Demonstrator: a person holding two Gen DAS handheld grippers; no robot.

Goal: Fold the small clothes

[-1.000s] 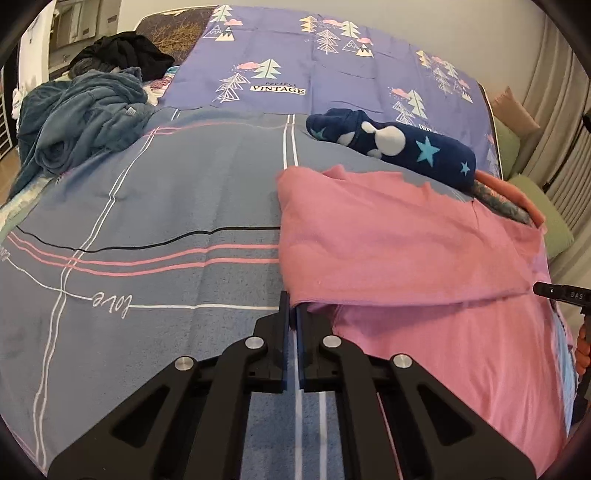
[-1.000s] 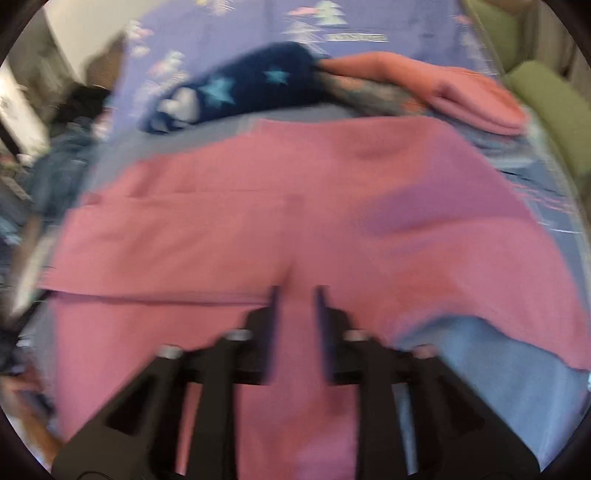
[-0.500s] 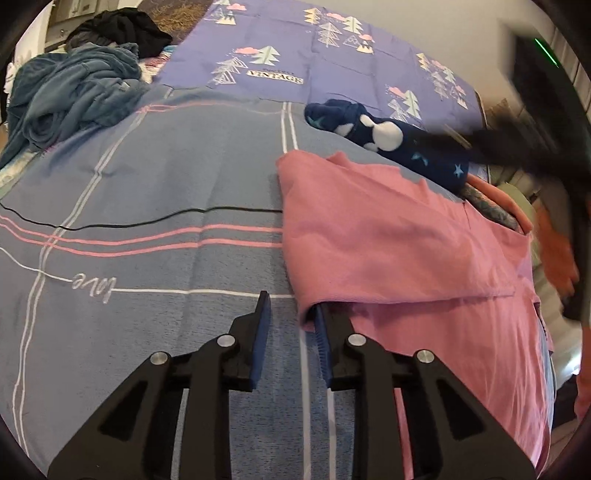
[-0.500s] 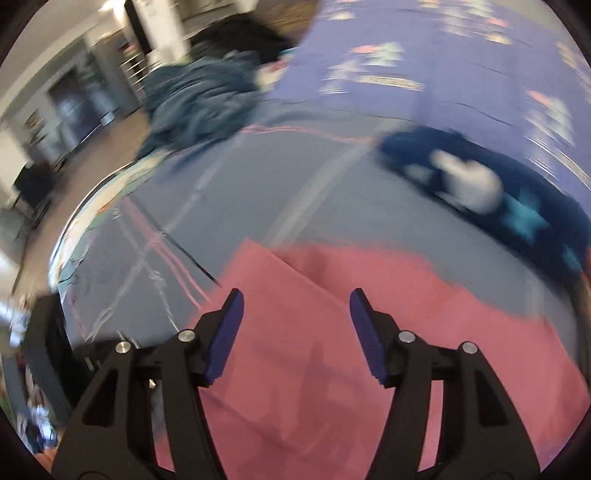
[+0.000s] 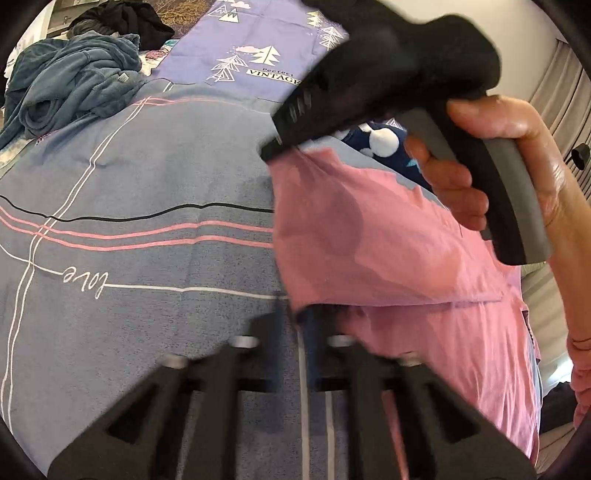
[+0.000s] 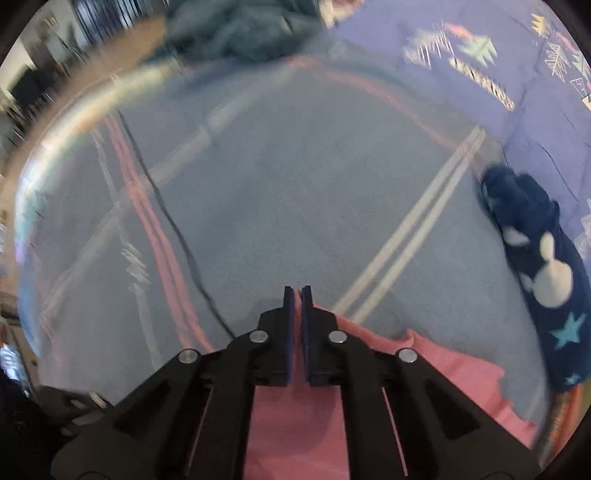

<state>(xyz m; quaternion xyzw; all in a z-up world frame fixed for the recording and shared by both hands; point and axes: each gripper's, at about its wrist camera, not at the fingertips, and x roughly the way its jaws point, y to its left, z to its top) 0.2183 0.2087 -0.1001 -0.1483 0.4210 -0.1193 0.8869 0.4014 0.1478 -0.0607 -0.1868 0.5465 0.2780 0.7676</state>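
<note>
A pink garment, folded over itself, lies on the grey-blue bedspread. At the bottom of the left wrist view my left gripper is blurred. Its jaws are closing onto the fold's near left corner and pinch it. A hand holds my right gripper above the garment. Its tips close on the far left corner, which peaks up to them. In the right wrist view the right gripper has its jaws together, with the pink garment running between and under them.
A navy star-patterned garment lies just beyond the pink one, also at the right in the right wrist view. A teal fleece heap and black clothing sit at the far left. A purple tree-print cover lies behind.
My right gripper swung from the garment's right side over to its far left corner and shut there. My left gripper opened briefly, then shut again on the near left corner.
</note>
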